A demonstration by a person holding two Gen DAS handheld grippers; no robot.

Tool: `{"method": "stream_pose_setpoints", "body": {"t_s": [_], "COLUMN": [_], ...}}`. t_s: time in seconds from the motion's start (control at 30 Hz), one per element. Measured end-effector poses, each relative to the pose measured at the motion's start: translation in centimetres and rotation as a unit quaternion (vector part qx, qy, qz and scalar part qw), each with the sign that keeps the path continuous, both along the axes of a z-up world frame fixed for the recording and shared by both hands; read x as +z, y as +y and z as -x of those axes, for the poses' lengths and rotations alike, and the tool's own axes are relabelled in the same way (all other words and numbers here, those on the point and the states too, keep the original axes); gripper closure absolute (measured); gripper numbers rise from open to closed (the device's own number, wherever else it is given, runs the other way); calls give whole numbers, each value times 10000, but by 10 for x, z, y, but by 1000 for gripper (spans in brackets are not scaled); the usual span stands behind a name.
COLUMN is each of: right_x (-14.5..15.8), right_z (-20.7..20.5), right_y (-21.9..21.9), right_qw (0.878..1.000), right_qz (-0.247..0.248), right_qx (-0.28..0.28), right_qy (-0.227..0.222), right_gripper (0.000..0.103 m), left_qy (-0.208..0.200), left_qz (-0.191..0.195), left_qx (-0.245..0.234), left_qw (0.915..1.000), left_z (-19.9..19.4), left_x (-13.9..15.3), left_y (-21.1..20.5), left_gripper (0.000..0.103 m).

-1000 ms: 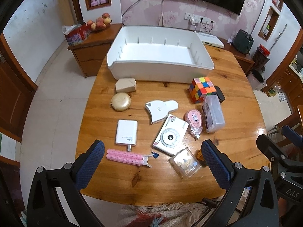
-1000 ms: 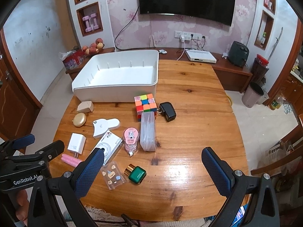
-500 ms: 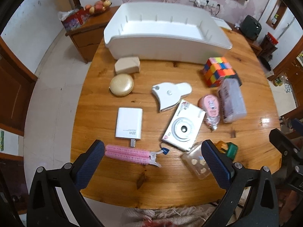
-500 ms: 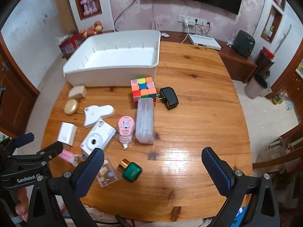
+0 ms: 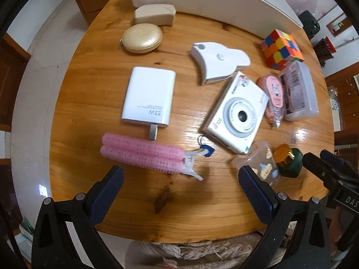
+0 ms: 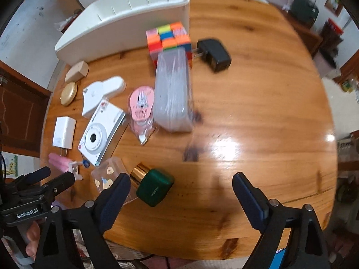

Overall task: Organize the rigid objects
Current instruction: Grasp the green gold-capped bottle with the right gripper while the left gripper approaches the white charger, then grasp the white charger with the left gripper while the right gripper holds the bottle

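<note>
Fingers of both grippers are spread wide and empty; the right gripper [image 6: 179,192] has just been narrowing over the green bottle [image 6: 154,189], the left gripper [image 5: 179,183] below the pink clip [image 5: 145,154]. Crowding risks the clear box [image 6: 107,174] being knocked off the desk [image 6: 258,112], far from the bin [image 6: 125,27].

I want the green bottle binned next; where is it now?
In the right wrist view, the green bottle lies near the table's front edge, gold cap touching the clear case.
</note>
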State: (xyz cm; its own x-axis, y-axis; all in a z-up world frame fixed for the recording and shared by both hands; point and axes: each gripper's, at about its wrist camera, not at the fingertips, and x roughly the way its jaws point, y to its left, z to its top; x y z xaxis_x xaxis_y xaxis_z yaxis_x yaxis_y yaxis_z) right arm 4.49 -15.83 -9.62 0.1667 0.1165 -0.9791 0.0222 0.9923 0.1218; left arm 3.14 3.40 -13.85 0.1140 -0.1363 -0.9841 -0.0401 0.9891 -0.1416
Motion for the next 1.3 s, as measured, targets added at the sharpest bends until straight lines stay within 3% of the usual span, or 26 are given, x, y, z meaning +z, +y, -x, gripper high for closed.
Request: {"method": "stream_pose_setpoints", "body": {"t_s": [0.27, 0.5, 0.77, 0.9, 1.0, 1.3], "right_x": [-15, -32, -42, -49, -51, -55], "right_z": [-1, -9, -23, -32, -32, -18], "right_y": [12, 20, 44, 50, 55, 58], "right_qw": [9991, 9967, 9952, 9943, 9943, 9950], "right_qz": [-239, -261, -216, -116, -5, 282], "right_qx": [-64, -270, -497, -576, -591, -505], "right_qy": [353, 717, 811, 894, 885, 812], "right_gripper": [10, 24, 25, 43, 50, 50], "left_qy": [221, 311, 445, 446, 478, 276], "left_qz": [63, 130, 430, 486, 562, 484], "left_qx": [-50, -3, 186, 249, 330, 439], "left_qw": [9997, 9994, 9979, 9975, 9967, 9975], "left_z": [6, 10, 6, -1, -10, -52], "left_x": [-13, -19, -34, -29, -23, 1], "left_y": [13, 35, 70, 86, 98, 110], "left_gripper": [1, 1, 1, 1, 1, 2]}}
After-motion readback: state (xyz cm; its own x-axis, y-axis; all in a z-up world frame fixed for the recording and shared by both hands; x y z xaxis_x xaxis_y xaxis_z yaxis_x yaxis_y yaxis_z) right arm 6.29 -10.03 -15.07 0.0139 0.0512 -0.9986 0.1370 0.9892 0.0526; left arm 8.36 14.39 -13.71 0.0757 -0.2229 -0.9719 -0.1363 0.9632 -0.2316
